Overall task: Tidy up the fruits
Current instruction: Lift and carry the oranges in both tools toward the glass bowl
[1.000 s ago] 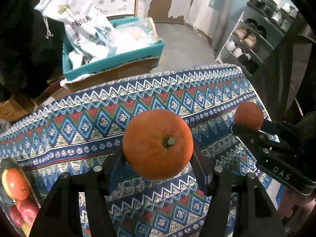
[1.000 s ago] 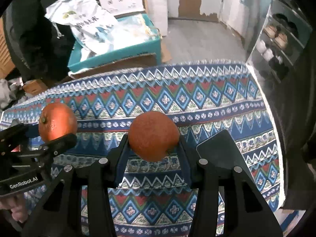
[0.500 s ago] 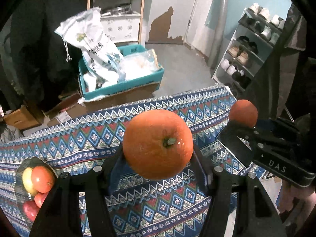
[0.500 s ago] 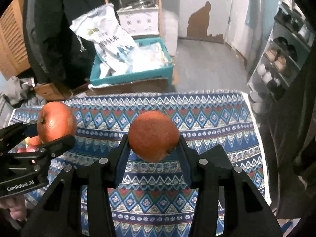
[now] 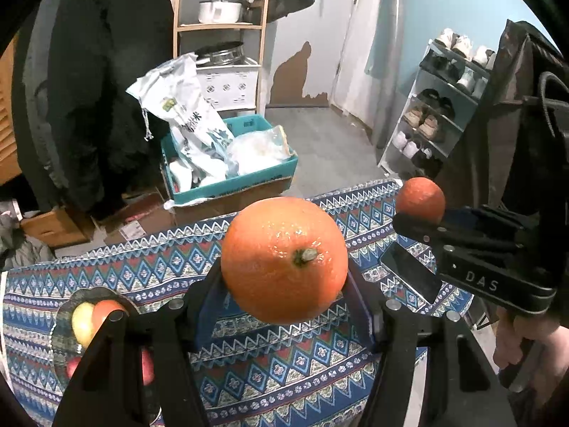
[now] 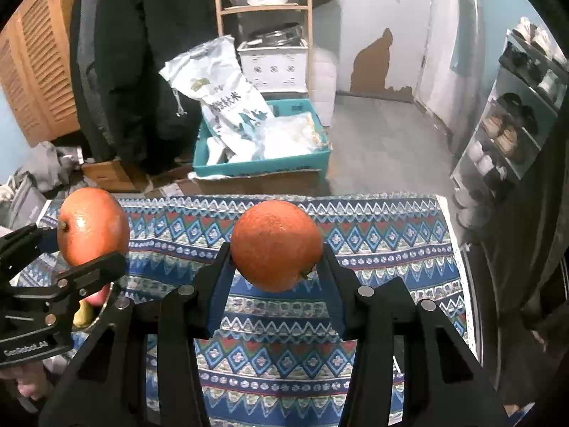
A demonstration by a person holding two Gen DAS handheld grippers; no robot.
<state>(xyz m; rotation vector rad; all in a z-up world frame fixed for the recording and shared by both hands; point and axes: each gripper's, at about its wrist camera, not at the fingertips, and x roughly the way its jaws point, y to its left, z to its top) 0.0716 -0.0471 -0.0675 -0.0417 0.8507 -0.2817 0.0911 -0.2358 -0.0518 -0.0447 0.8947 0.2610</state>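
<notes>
My left gripper (image 5: 284, 281) is shut on a big orange (image 5: 284, 259), stem end facing the camera, held high above the patterned tablecloth (image 5: 249, 373). The right gripper (image 6: 276, 263) is shut on a smaller, darker orange (image 6: 276, 245), also well above the cloth. Each view shows the other gripper off to the side with its orange: the small orange (image 5: 420, 199) at the right, the big orange (image 6: 93, 231) at the left. A metal plate (image 5: 60, 323) holding an apple (image 5: 106, 311) and other fruit lies at the table's left end, partly hidden by my left fingers.
A dark phone (image 5: 410, 277) lies on the cloth near the right edge. Beyond the table's far edge stands a teal box (image 5: 227, 181) with bags, a dark coat (image 5: 89, 89), a wooden shelf (image 5: 220, 28) and a shoe rack (image 5: 437, 117).
Both grippers have risen with their oranges and tilted up; the table has dropped lower in view, more of the room shows, and the fruit plate has slid further into the left view.
</notes>
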